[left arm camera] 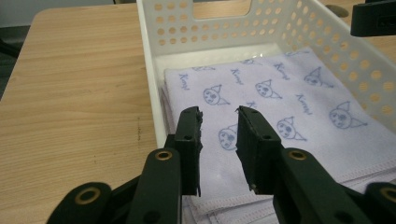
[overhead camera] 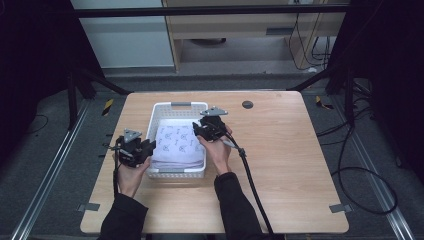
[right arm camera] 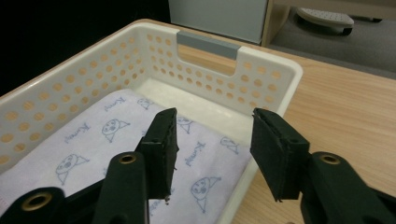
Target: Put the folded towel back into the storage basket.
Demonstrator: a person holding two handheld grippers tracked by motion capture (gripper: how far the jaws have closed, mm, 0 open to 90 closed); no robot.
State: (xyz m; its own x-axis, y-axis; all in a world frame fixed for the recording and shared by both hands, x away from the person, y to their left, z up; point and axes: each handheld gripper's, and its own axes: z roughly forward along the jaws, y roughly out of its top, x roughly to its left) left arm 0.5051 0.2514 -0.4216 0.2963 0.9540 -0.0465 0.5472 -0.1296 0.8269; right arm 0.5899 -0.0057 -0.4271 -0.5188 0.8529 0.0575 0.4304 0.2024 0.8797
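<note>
A white perforated basket (overhead camera: 165, 109) stands on the wooden table (overhead camera: 280, 150). Inside lies a folded pale lilac cloth (overhead camera: 177, 142) printed with blue cat faces. My left gripper (overhead camera: 145, 149) hovers at the basket's near left corner. Its jaws stand a little apart above the cloth (left arm camera: 289, 93), inside the left wall (left arm camera: 154, 79), with nothing between them. My right gripper (overhead camera: 202, 131) is over the basket's right wall. Its jaws are open wide and straddle the wall's rim (right arm camera: 261, 154) above the cloth (right arm camera: 112, 140).
A small dark round disc (overhead camera: 247, 104) sits on the table behind the basket to the right. A black cable (overhead camera: 250, 175) trails from the right gripper toward the table's near edge. Bare tabletop spreads to the right of the basket.
</note>
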